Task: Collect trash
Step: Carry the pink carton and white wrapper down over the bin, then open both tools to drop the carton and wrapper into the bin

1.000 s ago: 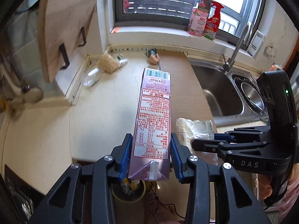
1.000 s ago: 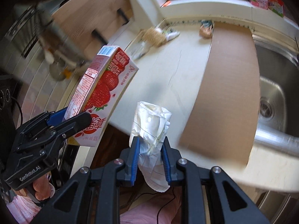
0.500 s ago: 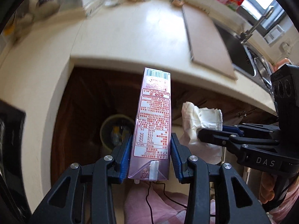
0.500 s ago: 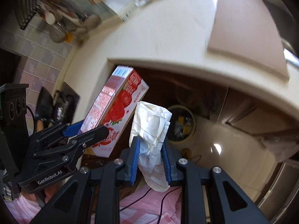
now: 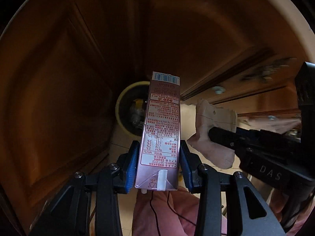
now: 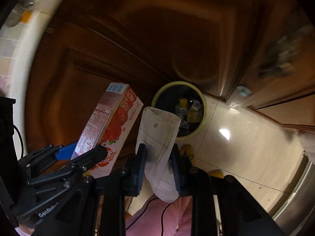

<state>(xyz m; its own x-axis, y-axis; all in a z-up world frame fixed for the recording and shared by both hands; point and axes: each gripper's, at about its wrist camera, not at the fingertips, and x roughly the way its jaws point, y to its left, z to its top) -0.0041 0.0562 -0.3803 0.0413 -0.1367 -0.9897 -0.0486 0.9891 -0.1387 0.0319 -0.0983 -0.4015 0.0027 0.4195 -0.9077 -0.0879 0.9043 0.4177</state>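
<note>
My left gripper [image 5: 159, 157] is shut on a pink strawberry drink carton [image 5: 161, 135], held upright above the floor. The carton also shows in the right wrist view [image 6: 110, 125], clamped by the left gripper [image 6: 82, 153]. My right gripper [image 6: 159, 157] is shut on a crumpled white paper [image 6: 159, 137]; the paper shows in the left wrist view [image 5: 214, 129] too. A round yellow-rimmed trash bin [image 6: 181, 110] with wrappers inside stands on the floor just beyond both held items; in the left wrist view the bin [image 5: 128, 110] is partly hidden behind the carton.
Dark brown wooden cabinet doors [image 5: 65, 90] rise behind and around the bin. A pale tiled floor [image 6: 246, 141] spreads to the right. The cream countertop edge [image 6: 21, 63] curves at the left. Pink clothing [image 6: 161, 216] is below the grippers.
Both grippers have dropped from counter height to below the countertop edge, still holding the carton and the paper. The bin is now closer and the cabinet doors fill the views.
</note>
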